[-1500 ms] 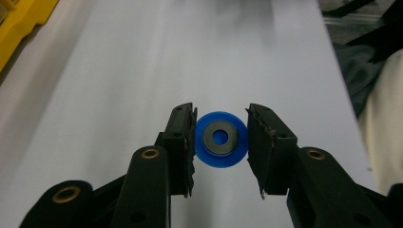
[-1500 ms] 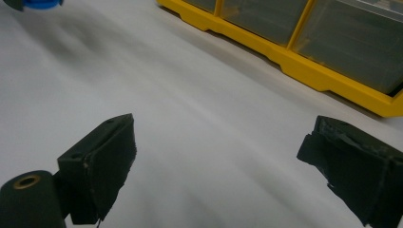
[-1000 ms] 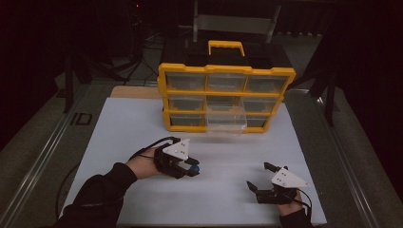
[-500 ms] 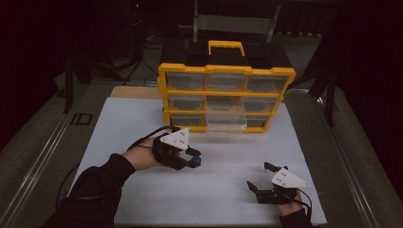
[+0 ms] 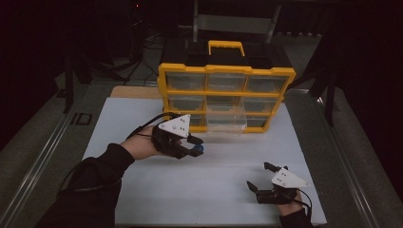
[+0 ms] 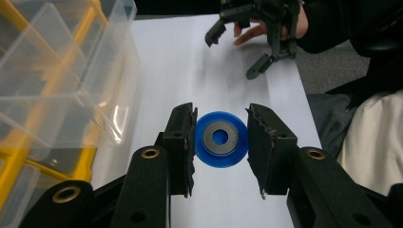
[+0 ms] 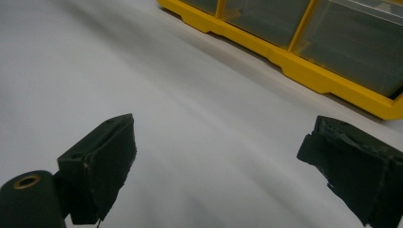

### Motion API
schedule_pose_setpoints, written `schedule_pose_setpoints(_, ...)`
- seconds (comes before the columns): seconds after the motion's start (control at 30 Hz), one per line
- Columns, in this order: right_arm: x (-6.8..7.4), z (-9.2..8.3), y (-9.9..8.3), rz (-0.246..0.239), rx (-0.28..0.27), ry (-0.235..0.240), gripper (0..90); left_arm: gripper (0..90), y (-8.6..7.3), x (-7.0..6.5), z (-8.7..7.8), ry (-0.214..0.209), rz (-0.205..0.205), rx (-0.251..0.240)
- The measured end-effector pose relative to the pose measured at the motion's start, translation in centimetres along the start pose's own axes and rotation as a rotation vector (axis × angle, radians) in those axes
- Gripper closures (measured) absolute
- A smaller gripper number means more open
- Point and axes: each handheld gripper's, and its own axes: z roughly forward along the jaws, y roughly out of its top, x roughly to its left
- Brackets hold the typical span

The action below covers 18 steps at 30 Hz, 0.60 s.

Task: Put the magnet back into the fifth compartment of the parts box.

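1. High view: the left gripper (image 5: 192, 145) hangs above the white sheet (image 5: 157, 194) just in front of the yellow drawer organizer (image 5: 227, 76), with a small blue piece at its tips. The clear drawer (image 5: 227, 124) in the middle of the bottom row is pulled out, probably so the piece can be dropped in from above. The right gripper (image 5: 260, 176) rests low on the sheet, well apart from the organizer, jaws spread wide with nothing between them; it looks parked out of the way.

2. Left gripper view: the jaws are clamped on the rim of a blue wheel (image 6: 221, 138) with a grey metal ring around its bore. Gripped at opposite edges, it faces the camera flat and should fall cleanly. The pulled-out drawer (image 6: 71, 80) lies to the left; the other gripper (image 6: 254, 38) sits farther off.

3. Right gripper view: both pads (image 7: 107, 161) stand far apart over bare sheet, the organizer's yellow base (image 7: 294, 66) ahead.
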Motion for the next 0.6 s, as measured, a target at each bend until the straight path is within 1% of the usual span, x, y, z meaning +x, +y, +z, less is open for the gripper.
schedule_pose_setpoints(0.03, 0.0, 0.0, 0.0, -0.002, -0.002, 0.002, 8.3, 61.9, 0.2, 0.1, -0.1, 0.006, 0.008, 0.0)
schedule_pose_setpoints(0.2, 0.1, 0.0, 0.1, -0.005, -0.001, -0.001, 8.3, 61.9, 1.1, 0.5, -0.7, 0.012, 0.012, -0.006)
schedule_pose_setpoints(0.27, 0.1, 0.0, 0.0, -0.001, -0.002, 0.001, 8.3, 61.9, 1.5, 0.7, -1.0, 0.021, 0.016, -0.01)
schedule_pose_setpoints(0.33, 0.1, 0.0, 0.1, -0.002, -0.002, 0.001, 8.3, 61.9, 1.9, 0.9, -1.2, 0.026, 0.028, -0.008)
schedule_pose_setpoints(0.47, 0.1, 0.0, 0.1, -0.002, -0.004, 0.001, 8.3, 61.9, 2.9, 1.2, -1.9, 0.036, 0.033, -0.021)
schedule_pose_setpoints(0.53, 0.1, 0.0, 0.1, -0.002, -0.003, 0.001, 8.3, 61.9, 3.4, 1.4, -2.2, 0.046, 0.027, -0.038)
schedule_pose_setpoints(0.6, 0.0, 0.0, 0.1, -0.001, -0.004, 0.0, 8.3, 61.9, 3.7, 1.6, -2.3, 0.048, 0.028, -0.044)
